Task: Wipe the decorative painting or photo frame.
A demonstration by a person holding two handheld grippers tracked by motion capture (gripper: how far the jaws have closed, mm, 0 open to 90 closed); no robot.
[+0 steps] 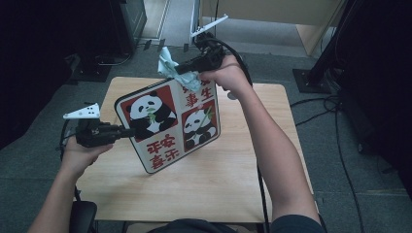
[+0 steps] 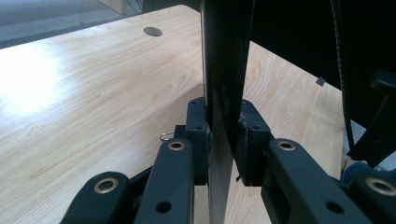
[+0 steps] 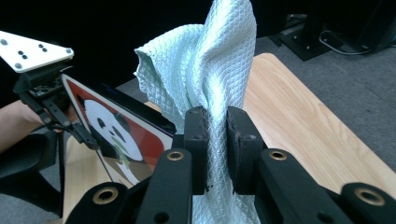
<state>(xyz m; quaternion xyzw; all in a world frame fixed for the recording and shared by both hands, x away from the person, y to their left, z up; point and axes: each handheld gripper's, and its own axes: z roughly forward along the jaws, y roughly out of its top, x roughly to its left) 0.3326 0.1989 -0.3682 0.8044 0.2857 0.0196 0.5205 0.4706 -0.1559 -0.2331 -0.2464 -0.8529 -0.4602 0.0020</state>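
Gripping edge-on, the left gripper (image 2: 223, 140) clamps the panda board (image 1: 167, 124); the right gripper (image 3: 215, 144) pinches a cloth (image 3: 210, 65).

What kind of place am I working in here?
Probably a lab or recording room: a small wooden table on grey carpet, loose cables across the floor, and black stands around it.

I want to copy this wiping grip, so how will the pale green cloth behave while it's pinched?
Likely floppy: the cloth bunches and folds above the right gripper. Its quilted weave probably resists slipping. It looks light, draping against the panda board.
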